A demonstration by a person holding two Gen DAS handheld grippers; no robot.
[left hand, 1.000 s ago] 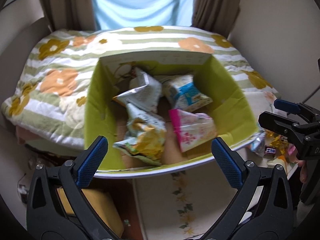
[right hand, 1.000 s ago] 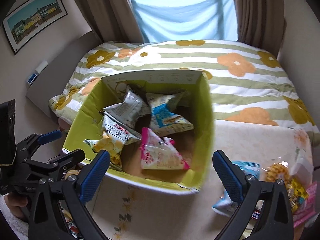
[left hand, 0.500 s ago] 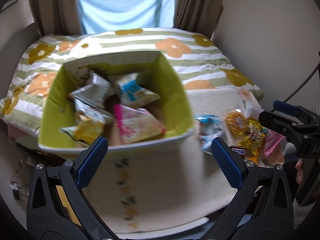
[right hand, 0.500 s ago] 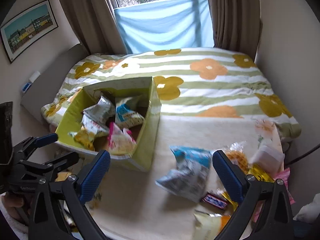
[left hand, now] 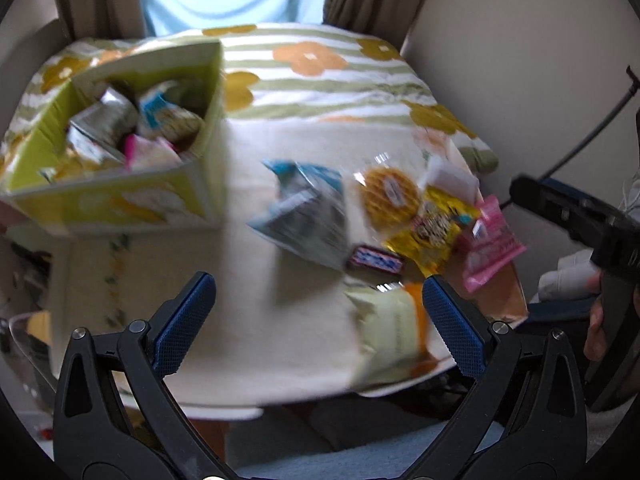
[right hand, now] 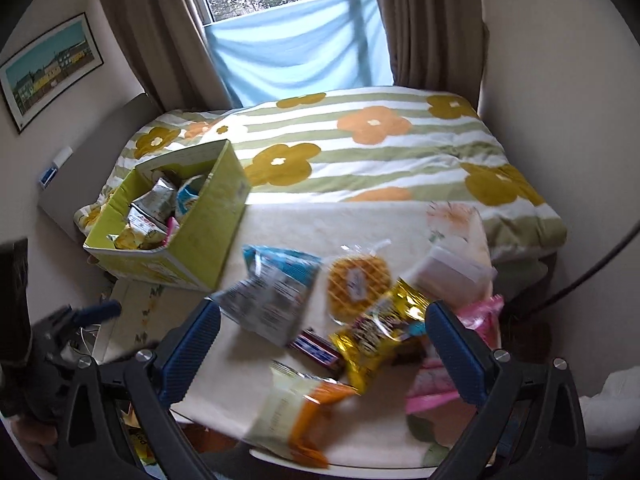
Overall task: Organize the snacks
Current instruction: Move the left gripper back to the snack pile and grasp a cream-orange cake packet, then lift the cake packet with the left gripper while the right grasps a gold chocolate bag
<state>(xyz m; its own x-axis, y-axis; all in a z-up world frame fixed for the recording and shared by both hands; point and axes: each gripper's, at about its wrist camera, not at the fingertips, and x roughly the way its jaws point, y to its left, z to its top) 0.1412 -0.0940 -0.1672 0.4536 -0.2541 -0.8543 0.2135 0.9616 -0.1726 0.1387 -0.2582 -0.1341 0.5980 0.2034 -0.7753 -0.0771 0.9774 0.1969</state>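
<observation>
A green box (left hand: 120,200) (right hand: 200,236) with several snack bags inside stands at the table's far left. Loose snacks lie on the cream table cloth to its right: a blue-grey bag (left hand: 308,208) (right hand: 272,292), a round waffle (left hand: 390,194) (right hand: 358,280), a yellow bag (left hand: 436,232) (right hand: 380,336), a dark bar (left hand: 374,260) (right hand: 318,350), a pink bag (left hand: 486,248) (right hand: 480,320) and a pale orange-edged bag (left hand: 390,334) (right hand: 296,404). My left gripper (left hand: 318,324) is open and empty, above the near table edge. My right gripper (right hand: 320,354) is open and empty over the loose snacks.
A bed with a striped flower quilt (right hand: 360,148) lies behind the table. A white container (right hand: 452,276) sits at the table's right. The wall (left hand: 520,60) stands close on the right. The right gripper also shows at the right of the left wrist view (left hand: 576,212).
Both views have swung right, away from the green box and onto the loose snacks. The box has shifted from the centre to the left of both views. Both grippers stayed open.
</observation>
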